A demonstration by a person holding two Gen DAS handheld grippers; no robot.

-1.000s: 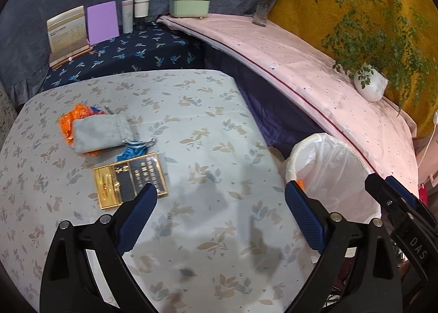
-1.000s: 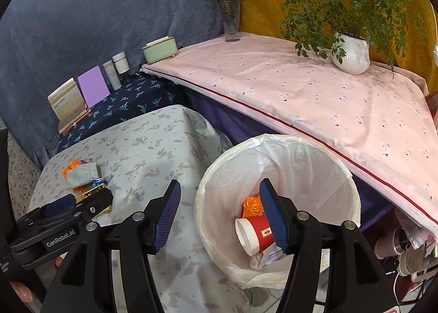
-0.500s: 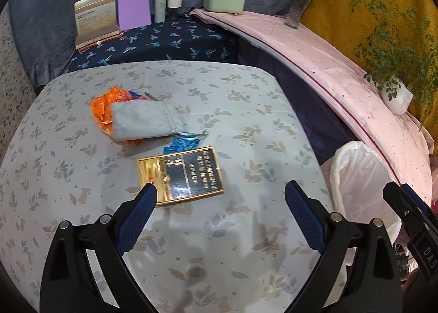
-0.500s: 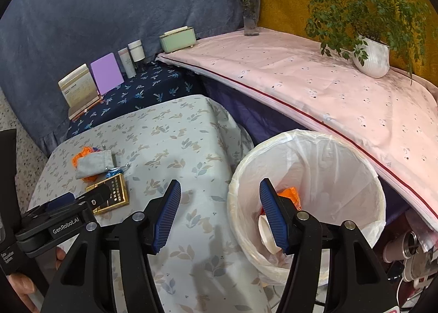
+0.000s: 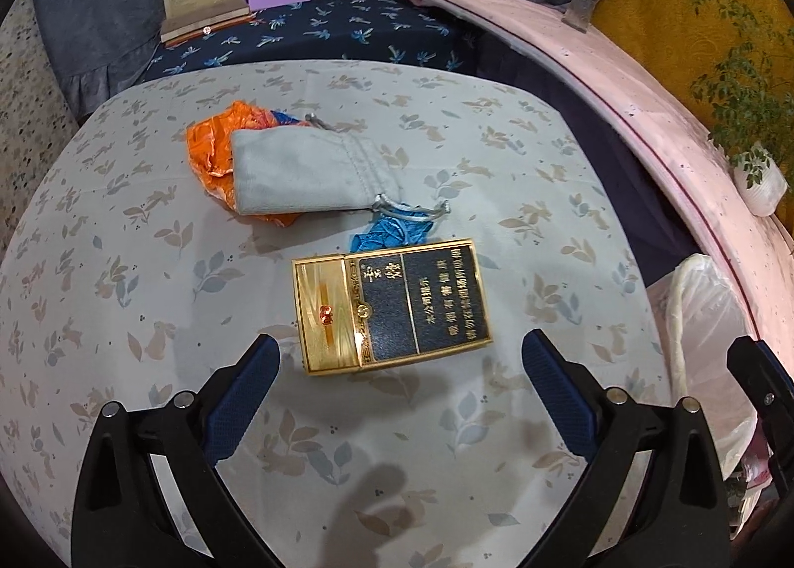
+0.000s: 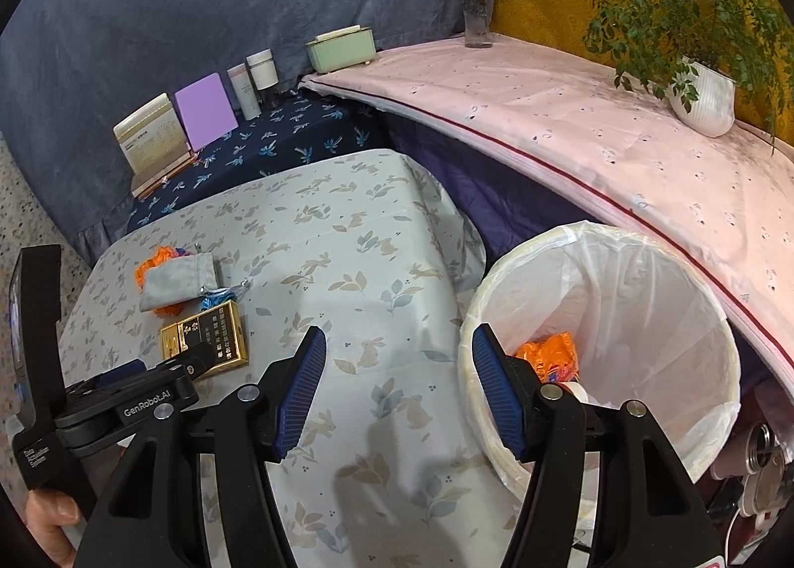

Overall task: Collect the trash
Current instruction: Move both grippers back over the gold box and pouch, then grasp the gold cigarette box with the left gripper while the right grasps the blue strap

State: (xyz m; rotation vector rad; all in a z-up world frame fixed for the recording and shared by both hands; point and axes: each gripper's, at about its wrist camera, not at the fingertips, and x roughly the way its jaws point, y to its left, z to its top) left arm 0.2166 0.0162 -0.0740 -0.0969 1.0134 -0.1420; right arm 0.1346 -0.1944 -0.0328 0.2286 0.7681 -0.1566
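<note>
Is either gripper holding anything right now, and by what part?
Nothing is held. The left gripper is open near the gold cigarette box, and the right gripper is open and empty.

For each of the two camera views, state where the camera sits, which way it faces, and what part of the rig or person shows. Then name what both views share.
Left wrist: on the left gripper, looking down its open fingers at the gold cigarette box on the table.
Right wrist: on the right gripper, open, facing the table edge and lined bin; the left gripper and a thumb show.
Shared: box, grey pouch, bin.
</note>
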